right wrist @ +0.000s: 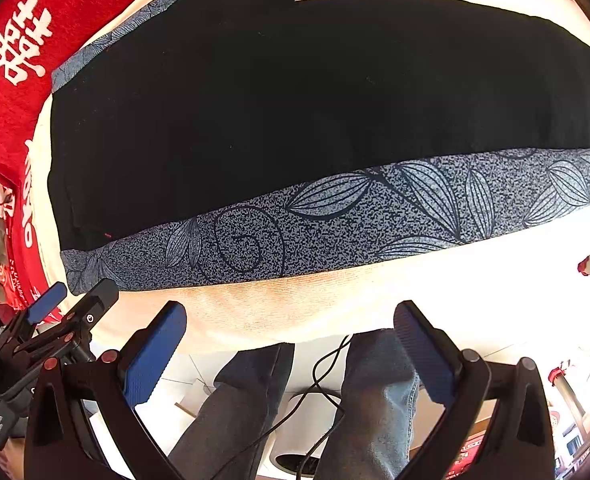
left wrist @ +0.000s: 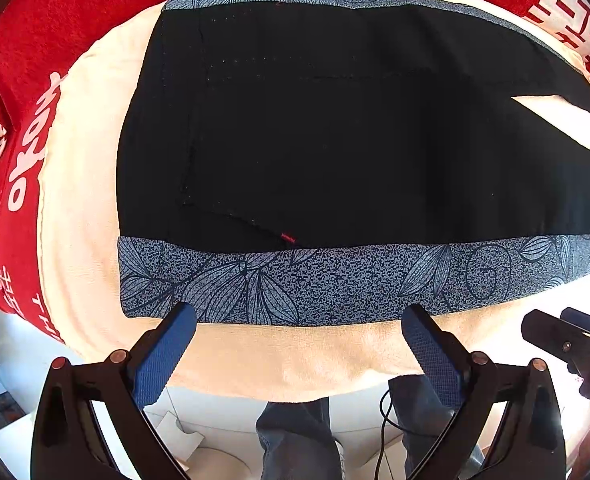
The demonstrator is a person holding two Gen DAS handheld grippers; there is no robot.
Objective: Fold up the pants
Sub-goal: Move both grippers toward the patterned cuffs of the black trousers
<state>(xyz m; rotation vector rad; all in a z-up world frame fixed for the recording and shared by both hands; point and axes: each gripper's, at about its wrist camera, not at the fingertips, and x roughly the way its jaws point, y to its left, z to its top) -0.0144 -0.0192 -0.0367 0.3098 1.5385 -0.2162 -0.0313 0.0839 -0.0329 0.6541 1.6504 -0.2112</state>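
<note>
One pair of black pants point(left wrist: 335, 128) with two blue floral side bands lies flat on the cream towel point(left wrist: 79, 208) over red cloth point(left wrist: 19, 60); we hold left gripper point(left wrist: 299, 322) and right gripper point(right wrist: 291, 316) open, empty, just short of it.

Our left gripper point(left wrist: 297, 320): jaws spread wide, blue-padded fingers point(left wrist: 163, 354) empty, nothing between them. Our right gripper point(right wrist: 291, 320): likewise spread wide, pads point(right wrist: 153, 354) bare and holding nothing. The two sit side by side, each visible at the edge of the other's wrist view. Our legs point(right wrist: 379, 404), in grey-blue denim, stand below and behind both grippers.
</note>
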